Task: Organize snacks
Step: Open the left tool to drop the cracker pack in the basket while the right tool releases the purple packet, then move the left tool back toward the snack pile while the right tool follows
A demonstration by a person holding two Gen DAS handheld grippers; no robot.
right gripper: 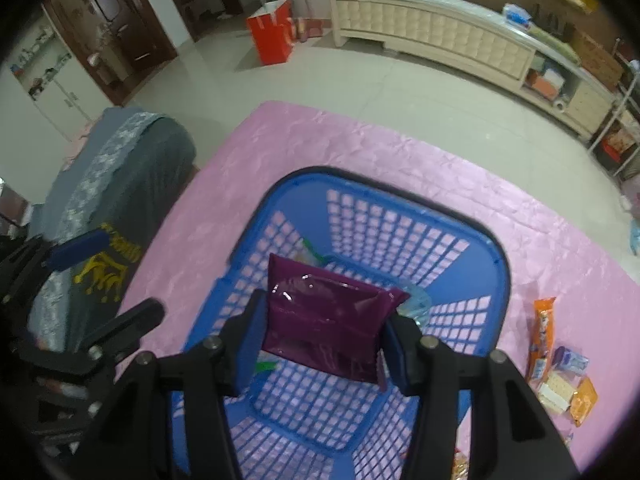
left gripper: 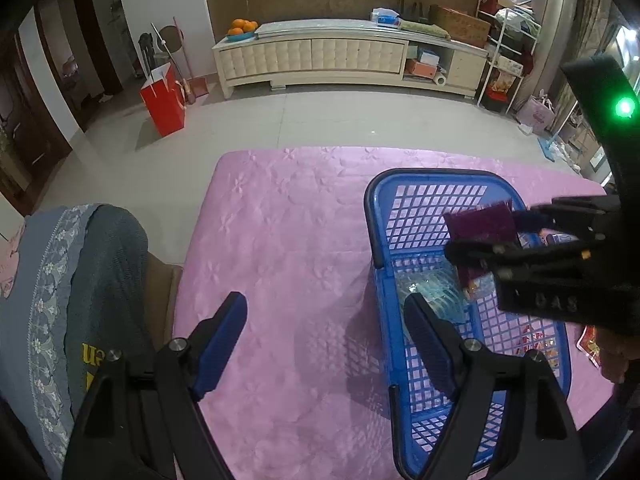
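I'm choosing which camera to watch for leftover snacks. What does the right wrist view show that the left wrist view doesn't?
Only the right wrist view shows the loose snacks on the pink cloth beside the basket: an orange packet, a cracker pack. Only the left wrist view shows the shelf rack by the cabinet. Both show the blue basket, the purple packet between the right hand-held gripper fingers, and the red bag.

Black tongs, blue ribbed pads, silver screws
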